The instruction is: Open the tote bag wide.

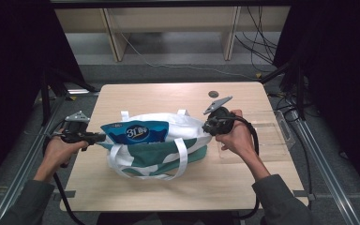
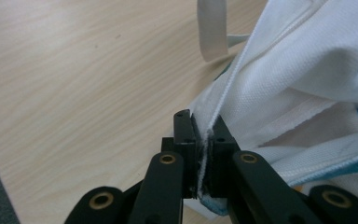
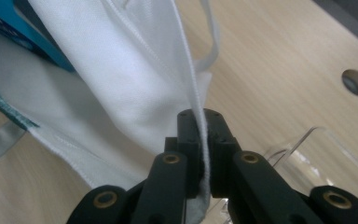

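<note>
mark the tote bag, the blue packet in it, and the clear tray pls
tote bag (image 1: 157, 154), high view, on its green front panel.
blue packet (image 1: 138, 131), high view, on the printed face sticking out of the bag's mouth.
clear tray (image 1: 288, 133), high view, on its right wall.

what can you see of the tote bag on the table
The tote bag is woven fabric, white with a green lower part and white strap handles. It lies slumped near the middle of the wooden table, mouth open, with a blue packet sticking out. The left gripper and right gripper each pinch a stitched edge at opposite ends of the mouth. One handle loops flat on the table.
</note>
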The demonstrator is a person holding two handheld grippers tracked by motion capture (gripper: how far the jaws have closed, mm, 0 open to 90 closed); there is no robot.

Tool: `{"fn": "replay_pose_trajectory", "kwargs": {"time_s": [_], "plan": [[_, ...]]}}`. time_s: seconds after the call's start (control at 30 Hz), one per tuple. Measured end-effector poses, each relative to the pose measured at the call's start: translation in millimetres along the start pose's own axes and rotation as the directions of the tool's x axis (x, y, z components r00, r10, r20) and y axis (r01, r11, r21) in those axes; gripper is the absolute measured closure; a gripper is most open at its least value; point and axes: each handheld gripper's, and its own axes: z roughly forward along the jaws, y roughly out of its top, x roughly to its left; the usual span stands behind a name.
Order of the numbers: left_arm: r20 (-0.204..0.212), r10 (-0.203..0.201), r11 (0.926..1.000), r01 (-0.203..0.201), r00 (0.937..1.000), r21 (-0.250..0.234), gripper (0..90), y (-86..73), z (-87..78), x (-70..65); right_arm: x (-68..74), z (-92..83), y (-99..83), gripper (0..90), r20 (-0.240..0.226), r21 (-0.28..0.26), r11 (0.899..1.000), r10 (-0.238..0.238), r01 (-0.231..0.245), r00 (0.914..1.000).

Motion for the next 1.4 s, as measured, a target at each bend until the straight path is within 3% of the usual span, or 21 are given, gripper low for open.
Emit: {"fn": "replay_pose_trajectory", "kwargs": {"time_s": [0.07,0.13,0.17,0.23,0.37,0.4,0.67,0.8,0.87,0.93,1.03,1.07,1.13,1.17,1.23,1.27,1.4], "plan": [[0.010,-0.012,0.9998,0.012,0.9999,-0.017,85.3,-3.3,4.1,2.0,4.5,11.3,-9.2,86.7,-0.011,0.016,1.000,0.015,-0.015,0.9998],[0.014,-0.009,0.9999,0.009,0.9999,0.012,85.3,-4.6,6.8,2.5,4.7,13.6,-11.9,86.7,-0.035,0.034,0.999,0.014,-0.013,0.9993],[0.009,-0.005,0.9998,0.005,0.9999,0.018,85.3,-5.7,9.1,2.1,6.7,17.4,-15.4,86.7,-0.045,0.029,0.999,0.040,-0.039,0.9982],[0.005,-0.006,0.9992,0.006,1.0000,0.040,85.3,-8.5,13.2,1.4,8.4,21.9,-20.5,86.7,-0.028,0.045,0.999,0.032,-0.031,0.9991],[0.027,-0.025,0.9980,0.023,0.9993,0.058,85.3,-17.7,24.5,4.6,14.0,29.2,-29.8,86.7,-0.037,0.054,0.998,0.035,-0.033,0.9987],[0.025,-0.032,0.9979,0.031,0.9992,0.057,85.3,-18.9,26.3,5.0,16.8,30.7,-30.8,86.7,-0.033,0.065,0.996,0.057,-0.054,0.9979],[0.035,-0.059,0.9969,0.057,0.9976,0.053,85.0,-22.2,40.8,8.9,20.6,44.3,-31.5,86.6,0.014,0.081,0.996,0.038,-0.039,0.9992],[0.014,-0.036,0.9926,0.034,0.9993,0.116,84.9,-26.6,60.6,3.6,21.9,49.6,-32.9,86.6,0.015,0.090,0.995,0.035,-0.036,0.9993],[0.008,0.000,0.9905,-0.001,1.0000,0.138,85.0,-27.0,66.9,4.2,24.6,54.5,-33.4,86.4,0.028,0.105,0.994,0.029,-0.031,0.9992],[0.013,-0.010,0.9937,0.008,0.9999,0.112,84.9,-28.5,69.5,6.0,25.8,55.5,-33.4,86.2,0.040,0.102,0.994,0.031,-0.035,0.9987],[0.017,-0.026,0.9920,0.024,0.9995,0.124,84.5,-28.6,66.9,7.5,23.9,54.3,-33.4,84.3,0.043,0.085,0.995,0.046,-0.050,0.9980],[0.018,-0.039,0.9940,0.037,0.9991,0.102,84.4,-29.6,68.4,7.1,23.3,53.1,-33.4,81.6,0.050,0.069,0.996,0.054,-0.057,0.9973],[0.012,-0.035,0.9937,0.034,0.9993,0.106,84.1,-28.9,67.8,7.0,21.6,44.5,-30.8,70.6,0.077,0.027,0.996,0.083,-0.086,0.9936],[0.011,-0.032,0.9917,0.031,0.9994,0.125,83.9,-27.8,66.1,7.2,21.1,39.8,-29.5,69.5,0.071,0.002,0.997,0.078,-0.078,0.9945],[0.014,-0.025,0.9913,0.023,0.9996,0.130,83.5,-27.4,64.2,8.4,25.4,25.1,-24.5,67.4,0.048,-0.049,0.996,0.073,-0.071,0.9962],[0.018,-0.029,0.9938,0.027,0.9994,0.108,83.1,-28.2,65.0,8.5,27.9,18.2,-21.7,65.3,0.043,-0.080,0.995,0.068,-0.065,0.9968],[-0.006,-0.006,0.9896,0.007,1.0000,0.143,74.7,-23.7,57.8,10.3,47.4,4.0,-11.2,60.1,-0.076,-0.154,0.986,0.049,-0.060,0.9959]]}}
